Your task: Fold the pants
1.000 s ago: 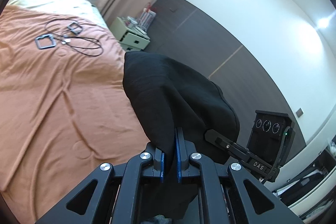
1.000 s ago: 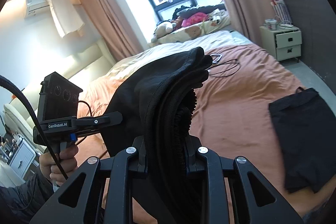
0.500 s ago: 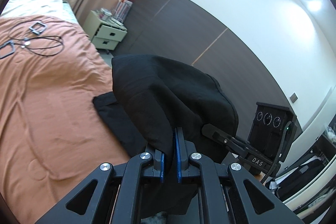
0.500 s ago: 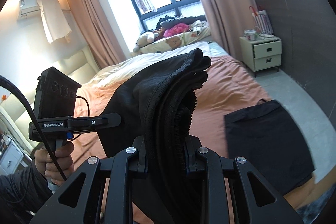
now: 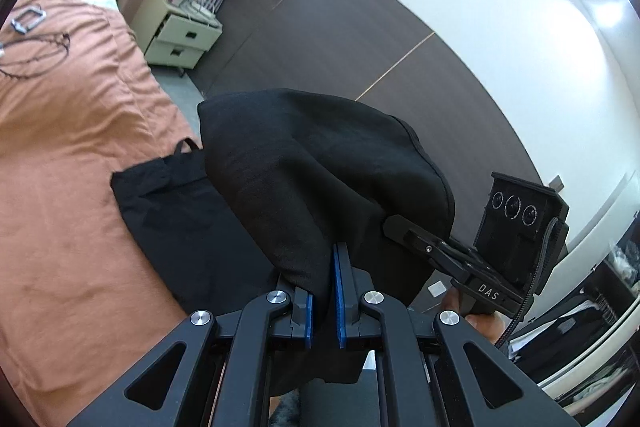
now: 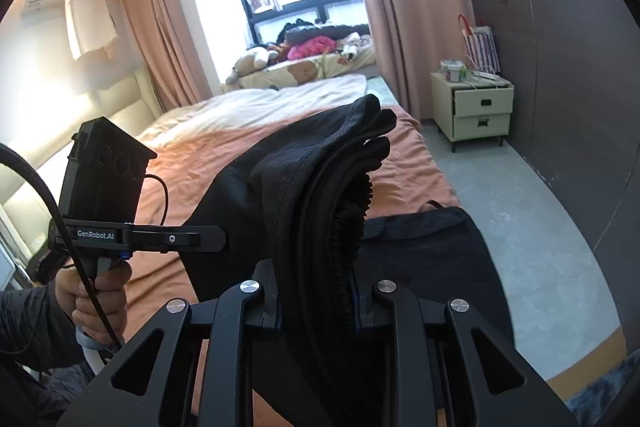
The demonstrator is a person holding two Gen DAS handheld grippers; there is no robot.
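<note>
Pants [image 5: 320, 179], black, held up off the bed btwn both grippers, cloth draped over the fingertips and hanging below. Left gripper [image 5: 322, 301]: blue pads nearly together w/ a thin layer of fabric pinched btwn them. Right gripper [image 6: 316, 303]: jaws clamped on a thick bunch, several stacked layers incl. what looks like the ribbed elastic waistband, hence the wider gap. My read: I've got two ends of the same edge, one per hand, so the garment hangs doubled and can be laid down flat as a fold.

Below and ahead, a second black garment [image 6: 432, 259] lies flat on the near corner of the bed, on the orange bedsheet [image 5: 72, 155]; small loop sticks up at its far edge. Looks already folded; probably the stack spot, can't confirm.

Further out: cables and a small square frame [image 5: 28, 19] on the sheet, well apart from the work area. Cream nightstand [image 6: 476, 111] against the dark wall, window w/ pink curtains beyond. Person's hand [image 6: 100, 303] grips the left handle.
</note>
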